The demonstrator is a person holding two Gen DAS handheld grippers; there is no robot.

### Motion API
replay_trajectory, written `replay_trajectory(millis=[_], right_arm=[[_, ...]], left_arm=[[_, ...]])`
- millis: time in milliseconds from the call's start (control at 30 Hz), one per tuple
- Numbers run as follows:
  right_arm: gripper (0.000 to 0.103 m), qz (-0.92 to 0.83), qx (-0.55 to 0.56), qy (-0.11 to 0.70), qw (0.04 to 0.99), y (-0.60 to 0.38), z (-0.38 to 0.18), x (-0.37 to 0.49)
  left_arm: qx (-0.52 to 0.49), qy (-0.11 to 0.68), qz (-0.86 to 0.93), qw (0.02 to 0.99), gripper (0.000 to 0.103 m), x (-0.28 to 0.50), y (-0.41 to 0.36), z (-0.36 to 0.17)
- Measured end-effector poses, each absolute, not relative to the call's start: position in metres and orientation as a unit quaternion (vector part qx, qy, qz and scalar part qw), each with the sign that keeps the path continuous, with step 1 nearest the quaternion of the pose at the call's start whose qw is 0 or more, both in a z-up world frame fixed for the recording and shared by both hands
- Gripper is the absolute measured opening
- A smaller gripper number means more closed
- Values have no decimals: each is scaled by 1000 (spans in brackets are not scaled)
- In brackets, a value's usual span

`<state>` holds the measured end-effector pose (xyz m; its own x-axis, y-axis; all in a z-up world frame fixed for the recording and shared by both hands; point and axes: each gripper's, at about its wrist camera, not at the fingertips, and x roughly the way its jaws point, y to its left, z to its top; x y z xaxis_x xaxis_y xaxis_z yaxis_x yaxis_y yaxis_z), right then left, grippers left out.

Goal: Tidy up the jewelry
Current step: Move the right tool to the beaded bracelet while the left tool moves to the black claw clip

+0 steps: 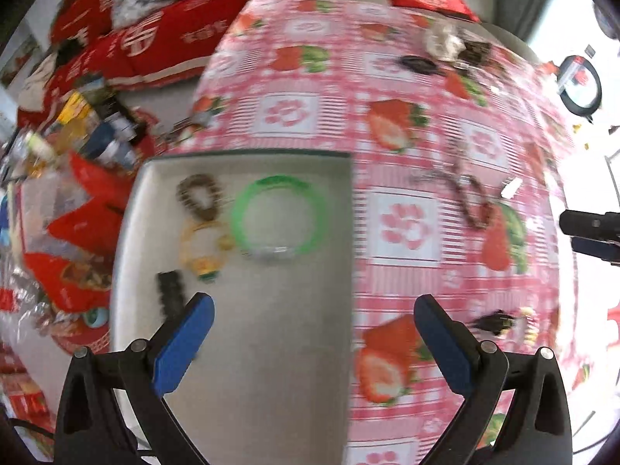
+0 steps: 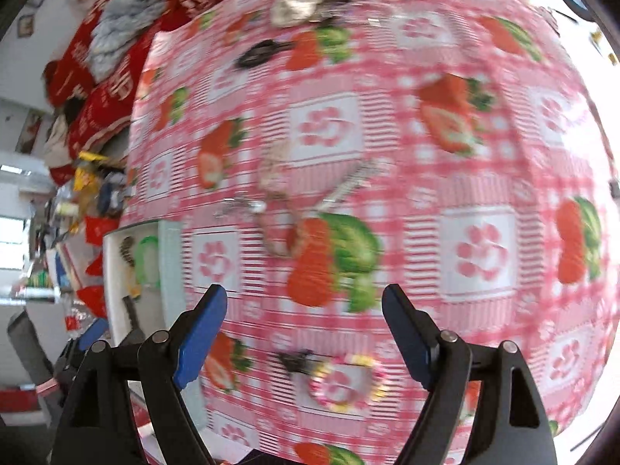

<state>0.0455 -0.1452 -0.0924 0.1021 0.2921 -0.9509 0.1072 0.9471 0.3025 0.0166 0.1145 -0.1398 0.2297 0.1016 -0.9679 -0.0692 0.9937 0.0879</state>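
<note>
Strawberry-print tablecloth (image 2: 476,178) fills both views; motion blur throughout.
Grey tray (image 1: 271,348), lower left of left view, holds green bangle (image 1: 279,217), brown bead bracelet (image 1: 201,197), yellow bracelet (image 1: 203,246), dark hair clip (image 1: 170,293).
Left gripper (image 1: 314,343): fingers spread, empty, over tray's right edge.
Right gripper (image 2: 304,335): fingers spread, empty.
Pastel bead bracelet (image 2: 348,381) on cloth, low centre of right view, between right fingertips; right hand nearer.
Loose chain bracelet (image 2: 279,209) lies farther ahead, long axis up-frame.

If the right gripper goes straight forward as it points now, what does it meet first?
Probably the pastel bead bracelet lying on the strawberry tablecloth, low between the open fingers of the right gripper; blur makes depth uncertain.
</note>
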Motion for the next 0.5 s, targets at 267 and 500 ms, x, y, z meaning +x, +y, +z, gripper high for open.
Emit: replay_trajectory(millis=[267, 500], right_arm=[[84, 45, 136, 673, 726, -181, -98, 35], [84, 52, 99, 692, 713, -192, -112, 17]], left_arm=[[16, 633, -7, 774, 103, 17, 54, -148], [34, 648, -45, 759, 103, 9, 19, -172]])
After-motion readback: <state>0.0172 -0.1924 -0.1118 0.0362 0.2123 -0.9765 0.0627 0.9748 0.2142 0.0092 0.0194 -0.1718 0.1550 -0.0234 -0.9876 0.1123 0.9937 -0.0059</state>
